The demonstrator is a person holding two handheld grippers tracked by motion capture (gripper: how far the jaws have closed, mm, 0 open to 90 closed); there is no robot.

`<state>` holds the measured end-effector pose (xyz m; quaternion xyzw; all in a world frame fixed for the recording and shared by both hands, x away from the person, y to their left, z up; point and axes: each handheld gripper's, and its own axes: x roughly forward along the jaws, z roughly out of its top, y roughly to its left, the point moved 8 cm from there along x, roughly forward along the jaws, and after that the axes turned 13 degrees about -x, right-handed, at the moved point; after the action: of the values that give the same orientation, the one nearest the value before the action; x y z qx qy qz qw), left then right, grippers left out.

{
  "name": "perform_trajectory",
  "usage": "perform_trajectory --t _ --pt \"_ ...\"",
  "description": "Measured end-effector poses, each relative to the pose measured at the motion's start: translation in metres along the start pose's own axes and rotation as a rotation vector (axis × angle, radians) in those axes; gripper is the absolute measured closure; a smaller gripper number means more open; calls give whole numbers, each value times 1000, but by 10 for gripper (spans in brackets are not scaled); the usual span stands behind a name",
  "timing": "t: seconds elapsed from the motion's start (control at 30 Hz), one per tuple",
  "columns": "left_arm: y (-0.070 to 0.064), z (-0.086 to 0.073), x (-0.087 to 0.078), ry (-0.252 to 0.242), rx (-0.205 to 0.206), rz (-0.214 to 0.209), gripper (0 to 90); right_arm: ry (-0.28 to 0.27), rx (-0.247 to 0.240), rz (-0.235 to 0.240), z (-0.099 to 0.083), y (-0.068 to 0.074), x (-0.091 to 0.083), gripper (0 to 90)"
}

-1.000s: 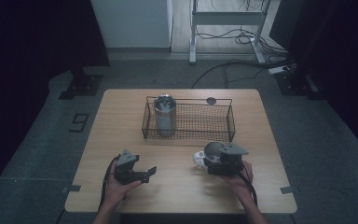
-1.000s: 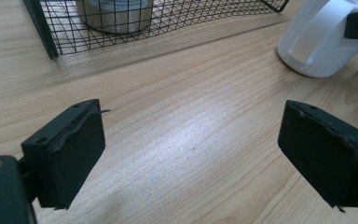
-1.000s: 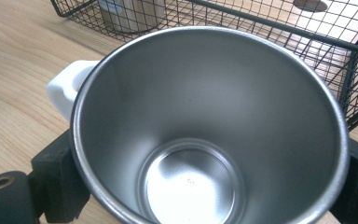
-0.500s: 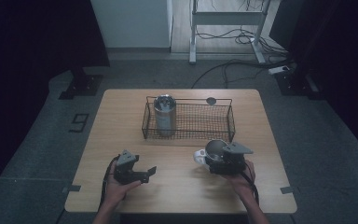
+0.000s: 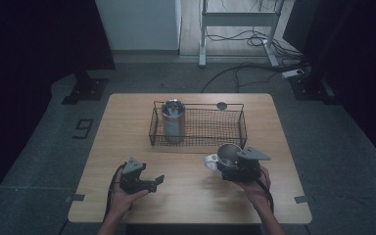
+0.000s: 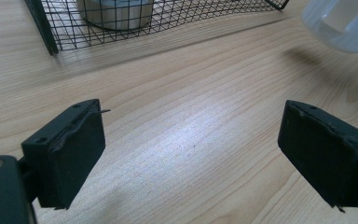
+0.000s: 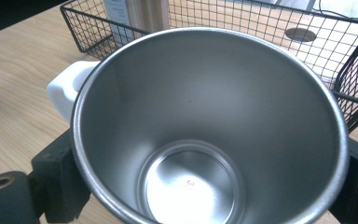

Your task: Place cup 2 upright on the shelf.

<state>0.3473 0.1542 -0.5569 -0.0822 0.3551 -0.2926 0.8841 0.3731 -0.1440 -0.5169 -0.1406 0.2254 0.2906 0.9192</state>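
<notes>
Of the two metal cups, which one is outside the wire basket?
The open steel cup held between the right tongs, in front of the black wire basket. The other steel cup stands upright inside the basket's left end.

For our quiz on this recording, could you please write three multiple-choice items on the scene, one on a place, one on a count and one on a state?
1. Where does the can stand?
A. at the left end of the basket
B. on the floor
C. at the table's near right corner

2. How many steel vessels are there?
A. two
B. five
C. none

3. What is the state of the left hand-held gripper?
A. shut on a spoon
B. open, holding nothing
C. shut on the basket wire

Answers: 1 A, the high view shows it upright inside the wire at that end. 2 A, the can and the cup between the right hand-held gripper's jaws. 3 B, its jaws stand wide apart over bare wood.
</notes>
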Motion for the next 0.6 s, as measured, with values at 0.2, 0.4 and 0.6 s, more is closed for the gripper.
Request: perform_trajectory --t 0.2,0.4,0.6 --pt "1 0 0 -2 0 7 84 -20 12 7 10 -5 -5 75" --pt "1 0 0 2 0 3 84 -63 25 0 28 -15 -16 75" --pt "0 -1 0 5 0 -3 84 -86 15 -20 45 -23 -26 75"
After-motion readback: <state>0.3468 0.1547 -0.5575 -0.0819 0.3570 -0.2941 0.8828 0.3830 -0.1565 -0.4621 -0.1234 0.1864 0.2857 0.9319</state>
